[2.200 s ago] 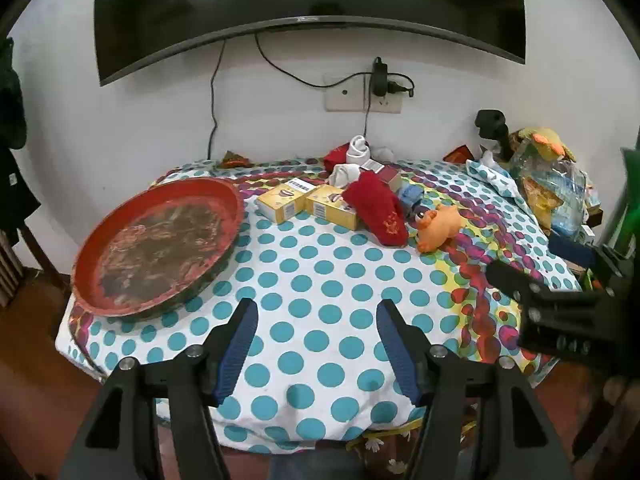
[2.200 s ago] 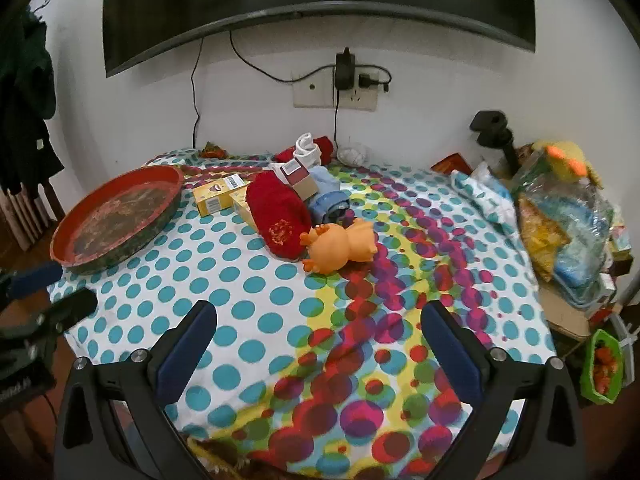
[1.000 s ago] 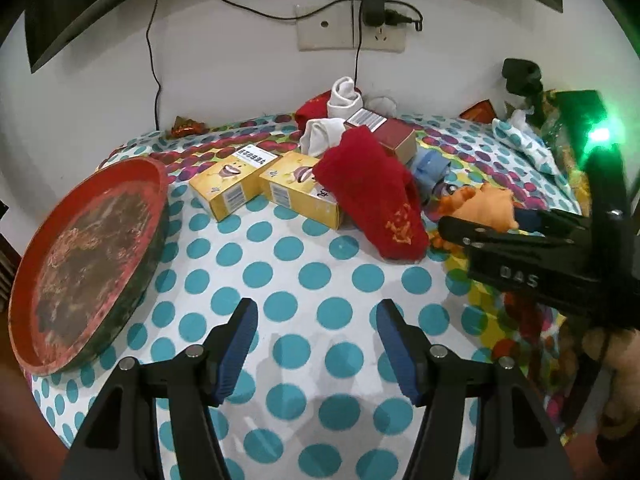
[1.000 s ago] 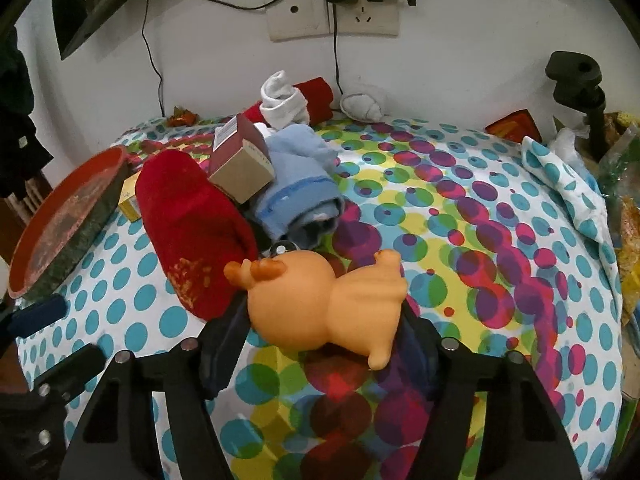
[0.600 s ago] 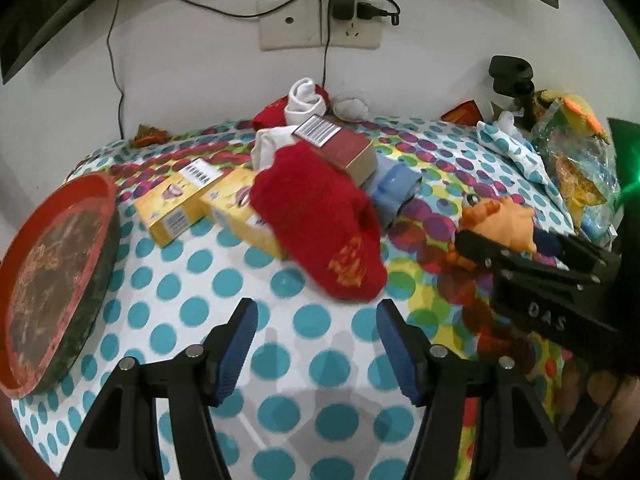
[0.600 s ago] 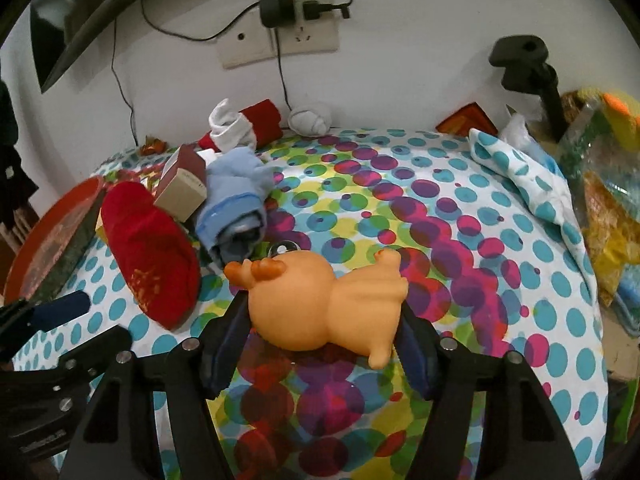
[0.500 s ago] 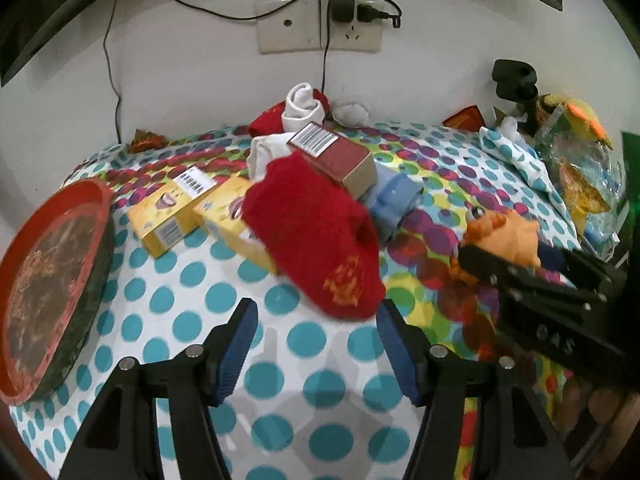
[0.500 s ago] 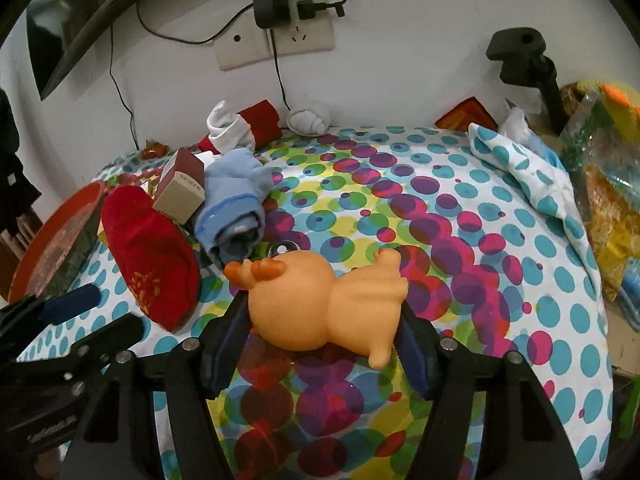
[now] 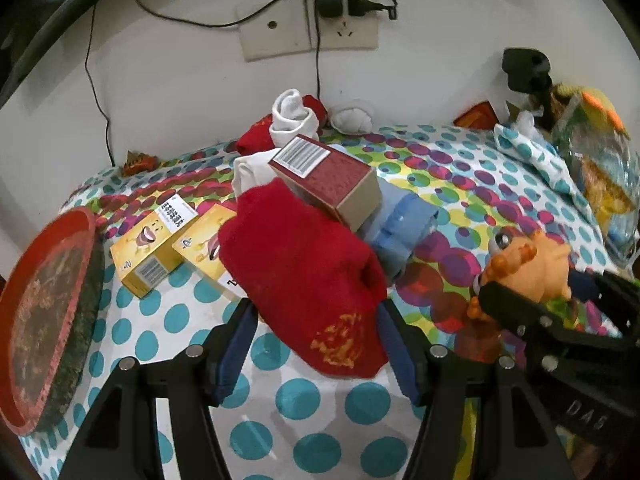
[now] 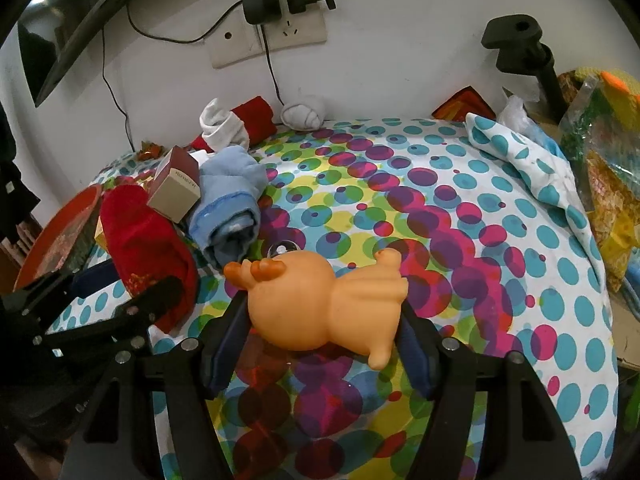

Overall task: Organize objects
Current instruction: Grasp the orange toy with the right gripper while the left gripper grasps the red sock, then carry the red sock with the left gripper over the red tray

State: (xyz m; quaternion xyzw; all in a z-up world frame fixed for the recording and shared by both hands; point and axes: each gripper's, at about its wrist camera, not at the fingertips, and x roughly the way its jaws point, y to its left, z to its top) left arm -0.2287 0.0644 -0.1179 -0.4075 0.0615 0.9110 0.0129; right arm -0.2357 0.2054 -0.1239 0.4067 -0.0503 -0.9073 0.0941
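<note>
1. The left gripper (image 9: 316, 344) reaches down over a red sock (image 9: 308, 276) lying on the dotted tablecloth (image 9: 332, 404). Its jaws are closing, with the sock's toe end between the blue pads (image 9: 236, 344); the pads sit at the sock's edges and do not yet visibly squeeze it.
2. The right gripper (image 10: 320, 344) is clamped on an orange toy animal (image 10: 320, 304), one pad at the head side and one at the rear. The toy lies on its side on the coloured patch of the cloth.
3. Only the left wrist view shows two yellow boxes (image 9: 154, 248) side by side; the nearer one is partly under the sock. It also shows the barcode on top of the dark red box (image 9: 328, 176) that leans on the sock.
4. Only the left view shows the toy's face, with a big eye and orange crest, and the right gripper's black frame across it.
5. The right wrist view shows the plain end of the dark red box, and the rolled blue cloth (image 10: 230, 208) just beside it more fully.
6. The red round tray (image 9: 44, 316) stands at the table's left edge, broad in the left view and a sliver in the right.
7. Both views show a white sock roll (image 10: 222, 126) by the wall under the socket (image 9: 308, 28).
</note>
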